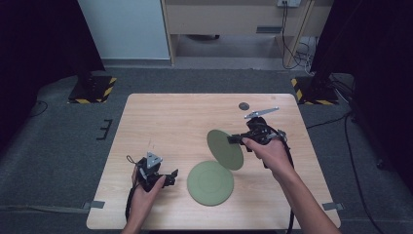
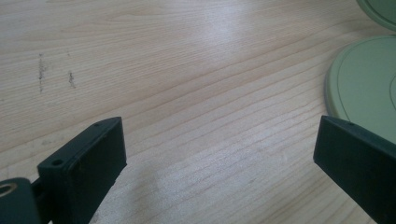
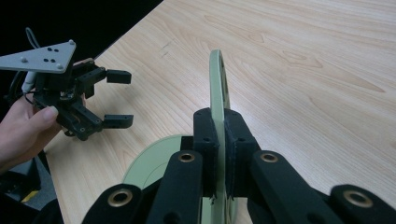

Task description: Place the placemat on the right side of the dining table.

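Right tongs [image 1: 235,139]: pressed together on the rim of a green plate [image 1: 225,149] — the pads pinch it from both sides, as the right gripper view shows.
Held plate: lifted clear of the tabletop [image 1: 170,122] and standing on edge, tilted, right of centre.
Second plate [image 1: 210,183]: lies flat on the tabletop, just below the held one.
Left tongs [image 1: 171,176]: spread wide with bare wood between them — pointing at the flat plate, near its left edge, not touching it.
Far side: a small dark disc [image 1: 244,106] on the tabletop.
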`<state>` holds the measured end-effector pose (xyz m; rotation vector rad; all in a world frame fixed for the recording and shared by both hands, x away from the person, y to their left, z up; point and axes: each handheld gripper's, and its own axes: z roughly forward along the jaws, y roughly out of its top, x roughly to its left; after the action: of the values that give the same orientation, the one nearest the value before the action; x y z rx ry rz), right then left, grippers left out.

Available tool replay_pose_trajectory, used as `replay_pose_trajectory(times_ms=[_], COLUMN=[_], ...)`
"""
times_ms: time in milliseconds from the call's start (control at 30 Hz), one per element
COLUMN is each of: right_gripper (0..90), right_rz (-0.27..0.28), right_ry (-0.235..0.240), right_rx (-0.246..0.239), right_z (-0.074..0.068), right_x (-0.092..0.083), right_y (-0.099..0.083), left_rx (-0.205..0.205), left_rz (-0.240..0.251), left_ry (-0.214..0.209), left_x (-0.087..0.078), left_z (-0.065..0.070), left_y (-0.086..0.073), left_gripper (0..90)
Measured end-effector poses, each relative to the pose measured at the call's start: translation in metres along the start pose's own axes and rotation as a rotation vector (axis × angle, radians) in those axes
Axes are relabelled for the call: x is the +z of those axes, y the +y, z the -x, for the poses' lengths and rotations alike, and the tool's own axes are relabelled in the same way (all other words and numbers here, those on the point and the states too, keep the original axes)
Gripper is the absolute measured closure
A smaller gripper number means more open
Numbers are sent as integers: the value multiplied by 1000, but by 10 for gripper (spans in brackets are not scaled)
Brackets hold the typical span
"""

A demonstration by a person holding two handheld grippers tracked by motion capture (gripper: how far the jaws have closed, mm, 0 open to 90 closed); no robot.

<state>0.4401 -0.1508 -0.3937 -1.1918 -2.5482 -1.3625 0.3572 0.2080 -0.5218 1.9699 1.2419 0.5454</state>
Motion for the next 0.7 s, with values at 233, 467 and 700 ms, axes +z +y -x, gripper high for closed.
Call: replay_pose_trajectory(times_ms=[233,467,700], right_gripper=[860,860,860], right_rz=[7,34,60], right_ry=[-19,-62,-97], right_rx=[19,33,48], right_z=[2,6,11], right_x=[-2,-4,-5], right_y=[2,3,4], left_rx=[-1,4,3], left_rz=[-3,-12,-28], left_ry=[0,9,28], left_x=[0,1,1], left_z=[-1,-3,-6], left_y=[-1,-2,-3], left_gripper=[21,21,27])
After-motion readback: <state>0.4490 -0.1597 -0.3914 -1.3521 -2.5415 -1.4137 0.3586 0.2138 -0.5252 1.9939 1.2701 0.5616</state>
